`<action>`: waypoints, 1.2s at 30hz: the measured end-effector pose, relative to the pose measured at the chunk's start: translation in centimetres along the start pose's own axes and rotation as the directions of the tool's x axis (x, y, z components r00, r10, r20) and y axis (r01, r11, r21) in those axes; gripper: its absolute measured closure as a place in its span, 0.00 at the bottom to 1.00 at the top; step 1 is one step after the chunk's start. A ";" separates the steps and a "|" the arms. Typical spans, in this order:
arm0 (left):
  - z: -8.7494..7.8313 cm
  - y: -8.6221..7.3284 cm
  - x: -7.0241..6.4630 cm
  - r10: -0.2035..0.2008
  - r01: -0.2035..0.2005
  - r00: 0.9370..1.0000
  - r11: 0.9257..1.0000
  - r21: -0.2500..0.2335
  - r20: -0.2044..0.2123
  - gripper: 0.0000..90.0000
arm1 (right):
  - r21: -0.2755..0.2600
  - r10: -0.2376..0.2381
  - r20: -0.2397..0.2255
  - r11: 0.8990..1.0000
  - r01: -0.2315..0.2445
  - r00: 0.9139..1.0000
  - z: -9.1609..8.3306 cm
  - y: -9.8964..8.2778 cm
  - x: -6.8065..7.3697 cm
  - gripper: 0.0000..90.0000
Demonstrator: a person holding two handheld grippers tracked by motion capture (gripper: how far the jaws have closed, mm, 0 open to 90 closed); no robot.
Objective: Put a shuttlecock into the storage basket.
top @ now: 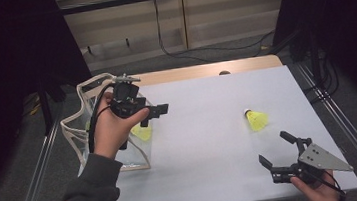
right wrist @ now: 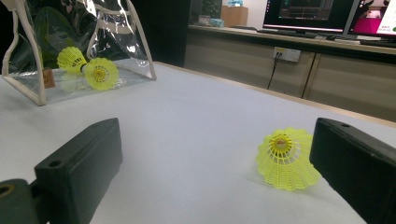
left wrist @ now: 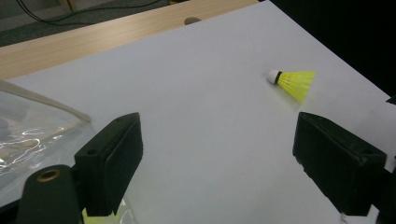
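Observation:
A clear plastic bag [top: 84, 121] with cream trim stands open at the table's left edge, with yellow shuttlecocks [right wrist: 100, 73] lying inside it. My left gripper [top: 153, 109] is held just above and beside the bag, pointing right across the table; its jaws [left wrist: 217, 128] are open with nothing between them. One loose yellow shuttlecock [top: 256, 119] with a white cork lies on the white tabletop [top: 204, 128] at the right. My right gripper [top: 273, 147] rests low near the front right corner, open, aimed at that shuttlecock [right wrist: 285, 158], which lies just ahead of its right-hand jaw, apart from it.
The white sheet ends in a wooden strip [top: 198, 71] at the far side. Metal rails [top: 342, 118] run along both sides of the table. Cables [top: 176, 50] lie on the floor beyond it. A person's sleeve [top: 93, 190] comes in at the front left.

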State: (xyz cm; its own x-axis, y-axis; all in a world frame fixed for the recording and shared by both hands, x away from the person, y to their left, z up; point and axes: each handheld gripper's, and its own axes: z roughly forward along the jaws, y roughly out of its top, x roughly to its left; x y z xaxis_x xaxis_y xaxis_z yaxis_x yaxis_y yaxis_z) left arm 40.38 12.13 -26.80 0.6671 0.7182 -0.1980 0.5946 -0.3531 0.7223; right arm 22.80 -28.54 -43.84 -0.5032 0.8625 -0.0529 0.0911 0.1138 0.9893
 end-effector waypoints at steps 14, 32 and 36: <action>1.7 -0.8 -0.7 0.004 -0.004 1.000 1.000 -0.009 0.019 0.16 | 0.003 -0.001 -0.003 1.000 0.001 1.000 0.0 0.0 0.1 0.03; 4.0 -1.5 -2.0 0.015 -0.014 0.998 1.000 -0.022 0.063 0.15 | -0.002 -0.001 -0.002 1.000 0.001 1.000 0.0 0.0 -0.1 0.03; 4.4 -1.8 -2.2 0.014 -0.012 0.997 1.000 -0.025 0.074 0.15 | -0.001 -0.002 -0.002 1.000 0.002 1.000 0.1 0.0 0.0 0.03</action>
State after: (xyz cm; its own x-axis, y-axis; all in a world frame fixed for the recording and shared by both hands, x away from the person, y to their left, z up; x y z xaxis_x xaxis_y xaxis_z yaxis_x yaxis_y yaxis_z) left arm 39.85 8.59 -30.57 0.7067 0.6669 -0.2363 0.5750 -0.3468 0.7410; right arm 22.88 -28.46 -43.81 -0.5052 0.8613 -0.0544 0.0893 0.1149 0.9894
